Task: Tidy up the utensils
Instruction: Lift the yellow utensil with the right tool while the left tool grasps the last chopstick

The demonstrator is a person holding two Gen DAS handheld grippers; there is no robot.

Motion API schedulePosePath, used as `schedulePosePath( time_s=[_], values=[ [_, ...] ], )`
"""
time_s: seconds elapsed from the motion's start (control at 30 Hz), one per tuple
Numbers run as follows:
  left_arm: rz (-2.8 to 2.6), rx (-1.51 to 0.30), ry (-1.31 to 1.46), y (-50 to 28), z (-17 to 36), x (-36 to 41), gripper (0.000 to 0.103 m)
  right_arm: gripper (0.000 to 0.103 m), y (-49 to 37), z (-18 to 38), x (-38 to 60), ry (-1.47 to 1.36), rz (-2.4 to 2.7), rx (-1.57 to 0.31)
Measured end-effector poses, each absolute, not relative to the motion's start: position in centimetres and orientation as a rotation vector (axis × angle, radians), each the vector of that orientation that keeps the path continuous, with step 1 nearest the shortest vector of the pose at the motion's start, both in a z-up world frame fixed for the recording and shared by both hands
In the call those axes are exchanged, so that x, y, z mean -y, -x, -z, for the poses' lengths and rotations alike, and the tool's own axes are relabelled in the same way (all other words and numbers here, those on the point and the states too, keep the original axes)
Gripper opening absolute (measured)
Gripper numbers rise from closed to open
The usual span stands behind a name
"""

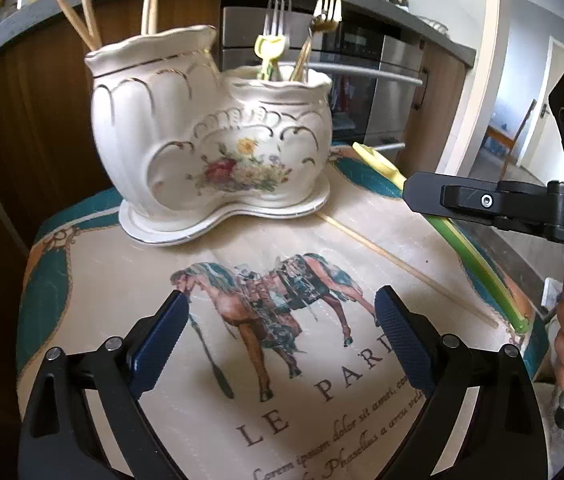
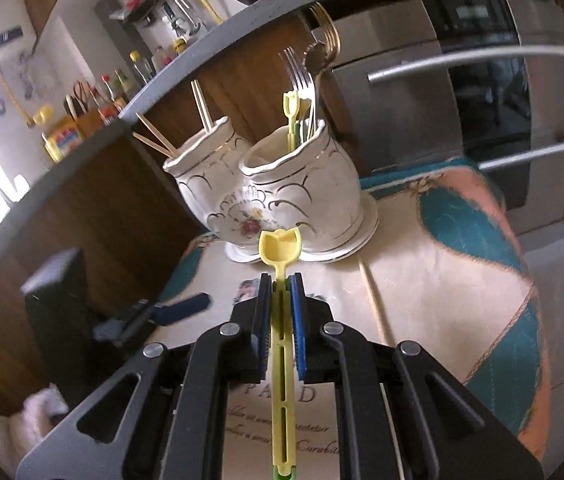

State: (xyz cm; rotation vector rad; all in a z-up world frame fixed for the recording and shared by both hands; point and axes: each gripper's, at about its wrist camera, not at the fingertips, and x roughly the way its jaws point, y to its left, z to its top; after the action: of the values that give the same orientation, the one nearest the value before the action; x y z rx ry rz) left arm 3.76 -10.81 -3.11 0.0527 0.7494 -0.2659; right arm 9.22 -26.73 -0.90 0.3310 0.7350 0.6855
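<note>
Between the right tongs [image 2: 280, 284]: yellow plastic utensil [image 2: 282, 246], gripped.
Left tongs [image 1: 282, 312] open, empty; ceramic holder [image 1: 210, 132] ahead of both.

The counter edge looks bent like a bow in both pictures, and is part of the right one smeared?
Left wrist view: fisheye lens bows the grey counter edge; ceramic holder stays sharp. Right wrist view: same bowing, window glare whitens the left side, left gripper is blurred, the yellow utensil crisp.

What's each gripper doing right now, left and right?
Left gripper: open, nothing between its fingers.
Right gripper: shut on the yellow plastic utensil.
</note>
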Motion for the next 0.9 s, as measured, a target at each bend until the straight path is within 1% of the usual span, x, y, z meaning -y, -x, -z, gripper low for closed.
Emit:
schedulePosePath(
  time_s=[0.13, 0.27, 0.33, 0.37, 0.43, 0.53, 0.57, 0.63, 0.67, 0.73, 0.77, 0.9],
  values=[
    [0.255, -0.769, -0.032, -4.1, 3.5, 11.0, 0.094, 0.010, -9.3, 1.8, 27.6, -0.344, -0.654, -0.747],
    [0.272, -0.779, -0.017, -4.6, 3.4, 12.9, 0.092, 0.010, -8.5, -0.2, 28.9, -0.302, -0.566, -0.648],
    [0.283, -0.784, -0.022, -4.9, 3.3, 14.5, 0.081, 0.010, -8.5, -0.6, 29.5, -0.278, -0.506, -0.619],
    [0.291, -0.798, -0.020, -5.2, 3.4, 15.4, 0.077, 0.010, -8.5, -0.7, 29.8, -0.252, -0.459, -0.605],
    [0.298, -0.830, -0.022, -5.8, 3.9, 17.3, 0.063, 0.010, -8.7, -0.7, 30.5, -0.231, -0.411, -0.595],
    [0.292, -0.850, -0.030, -6.8, 4.3, 19.3, 0.051, 0.010, -8.9, -0.6, 31.5, -0.242, -0.394, -0.591],
    [0.286, -0.855, -0.035, -7.2, 4.4, 19.9, 0.049, 0.010, -8.8, -0.5, 31.7, -0.241, -0.391, -0.590],
    [0.265, -0.865, -0.068, -8.1, 4.7, 21.3, 0.038, 0.010, -8.8, -0.5, 31.9, -0.240, -0.388, -0.587],
    [0.256, -0.871, -0.085, -8.4, 4.9, 21.7, 0.035, 0.010, -8.8, -0.5, 32.0, -0.242, -0.392, -0.588],
    [0.247, -0.888, -0.113, -9.1, 5.2, 22.5, 0.025, 0.010, -8.9, -0.4, 32.1, -0.243, -0.395, -0.590],
    [0.247, -0.891, -0.118, -9.4, 5.2, 22.7, 0.022, 0.010, -8.8, -0.4, 32.0, -0.240, -0.393, -0.589],
    [0.294, -0.908, -0.148, -9.8, 5.2, 22.0, 0.013, 0.010, -8.6, -0.5, 32.0, -0.245, -0.405, -0.589]
  ],
)
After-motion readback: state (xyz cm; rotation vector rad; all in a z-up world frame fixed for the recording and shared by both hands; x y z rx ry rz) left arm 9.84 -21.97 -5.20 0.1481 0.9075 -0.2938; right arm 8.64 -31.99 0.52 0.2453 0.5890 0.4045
